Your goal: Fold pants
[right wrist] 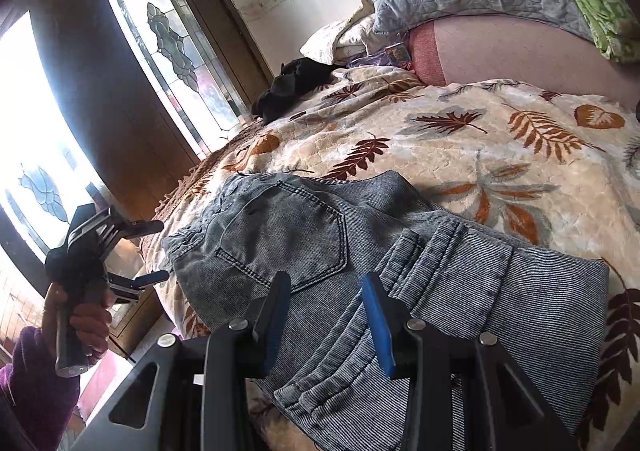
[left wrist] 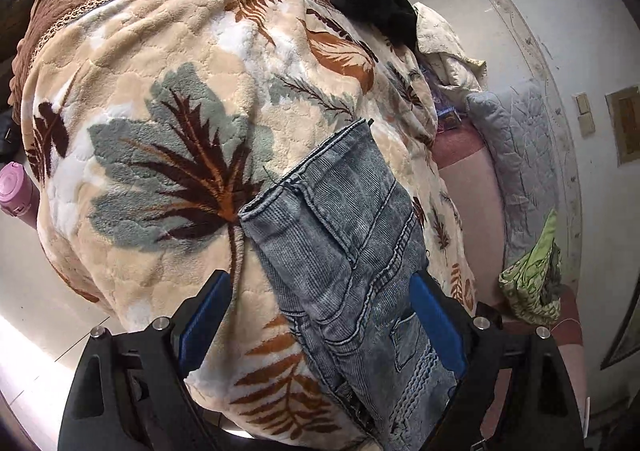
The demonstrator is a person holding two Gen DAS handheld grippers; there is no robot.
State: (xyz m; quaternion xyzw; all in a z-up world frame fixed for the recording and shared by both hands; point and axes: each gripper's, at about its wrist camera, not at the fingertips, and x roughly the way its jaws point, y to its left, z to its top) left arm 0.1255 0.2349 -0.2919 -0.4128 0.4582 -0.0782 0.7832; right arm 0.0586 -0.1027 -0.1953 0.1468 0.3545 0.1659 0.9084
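Lying already doubled over on the bed, the grey-blue washed denim pants point(right wrist: 360, 263) sat near the mattress edge, back pocket up and the ribbed leg panels stacked over the seat, which suggested the fold was well along and needed only one more tuck or a smoothing. Beneath them spread the cream plush blanket printed with brown and grey leaves point(left wrist: 160, 123), soft enough that the bundle could slip when pushed. Above the pants the right tool point(right wrist: 326, 283) hung partly parted with nothing between its blue pads, probably poised to press or pinch the upper layer. Off the bed's edge, the left tool point(right wrist: 154, 251), carried by a hand point(right wrist: 78, 325) in a purple sleeve, stood spread wide and empty; in its own view the folded denim ran between its fingers without being pinched. A black garment point(right wrist: 296, 85) lay well apart near the pillows.
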